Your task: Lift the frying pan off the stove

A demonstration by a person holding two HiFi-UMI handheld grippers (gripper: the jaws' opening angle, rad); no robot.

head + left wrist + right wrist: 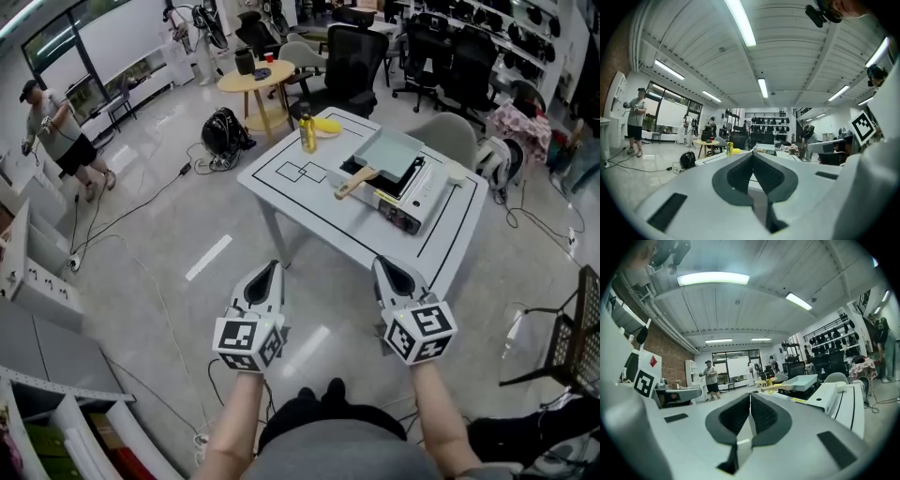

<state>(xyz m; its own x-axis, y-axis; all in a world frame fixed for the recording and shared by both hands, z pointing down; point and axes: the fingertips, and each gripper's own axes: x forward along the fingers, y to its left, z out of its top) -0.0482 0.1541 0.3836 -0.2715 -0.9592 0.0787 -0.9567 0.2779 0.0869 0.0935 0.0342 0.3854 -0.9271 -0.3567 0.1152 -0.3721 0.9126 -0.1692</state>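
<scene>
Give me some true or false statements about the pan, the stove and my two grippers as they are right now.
1. The frying pan sits on the stove. True.
2. The left gripper grips the pan's handle. False: its jaws are shut on nothing, short of the table.
3. The right gripper has its jaws shut and empty. True.
4. The yellow bottle lies on the floor. False: it stands on the table, left of the pan in the head view.
</scene>
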